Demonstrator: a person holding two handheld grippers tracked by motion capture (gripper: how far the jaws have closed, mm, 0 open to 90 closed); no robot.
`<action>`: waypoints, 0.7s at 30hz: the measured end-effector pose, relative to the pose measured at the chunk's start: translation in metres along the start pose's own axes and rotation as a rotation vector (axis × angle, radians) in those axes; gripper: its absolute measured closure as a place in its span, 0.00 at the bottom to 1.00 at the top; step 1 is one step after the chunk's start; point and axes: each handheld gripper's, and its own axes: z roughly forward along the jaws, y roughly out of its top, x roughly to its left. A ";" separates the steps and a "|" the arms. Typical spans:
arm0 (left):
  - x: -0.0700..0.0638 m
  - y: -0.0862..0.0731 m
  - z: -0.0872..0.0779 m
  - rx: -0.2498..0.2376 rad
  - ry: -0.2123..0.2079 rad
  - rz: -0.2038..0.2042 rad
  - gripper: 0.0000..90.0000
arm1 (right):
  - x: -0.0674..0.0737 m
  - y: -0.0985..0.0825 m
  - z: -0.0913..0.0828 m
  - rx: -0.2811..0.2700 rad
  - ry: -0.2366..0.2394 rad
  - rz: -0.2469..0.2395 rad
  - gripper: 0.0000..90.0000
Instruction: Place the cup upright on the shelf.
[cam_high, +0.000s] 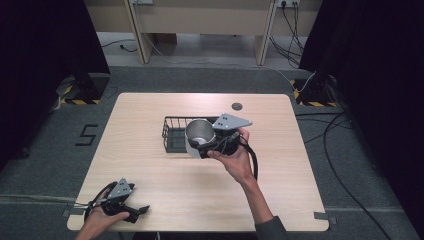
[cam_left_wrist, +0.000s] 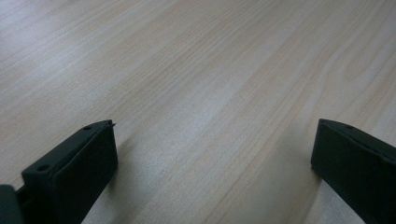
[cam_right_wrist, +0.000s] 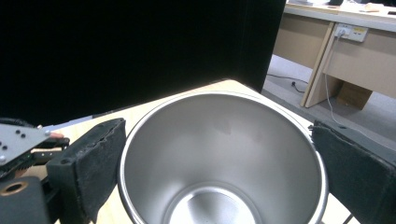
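Steel cup (cam_high: 199, 134): rigid, light, slick; best held across the rim. Right tool (cam_high: 212, 145) clamps it beside wire basket (cam_high: 172, 131). Left tool (cam_high: 131, 212) open, empty, on tabletop (cam_high: 150, 110).

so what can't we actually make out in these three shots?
- Wire basket, high view: its right part sits behind the metal cup and right gripper, so any contents there are hidden.
- Cup's outer wall, right gripper view: jaws flank the rim, but contact points fall below the frame edge.
- Small dark round thing on the table, high view: too small to identify.
- Left gripper, its own view: bare wood between open jaws.
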 end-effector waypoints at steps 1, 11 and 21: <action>0.000 0.000 0.000 0.000 0.000 0.000 0.00 | -0.002 0.004 0.001 0.000 0.000 0.001 0.07; 0.000 0.000 0.000 0.002 -0.002 -0.001 0.00 | -0.016 0.021 0.015 0.002 -0.009 0.016 0.07; 0.000 0.000 0.000 0.002 -0.001 0.001 0.00 | -0.029 0.028 0.030 0.022 -0.014 0.019 0.07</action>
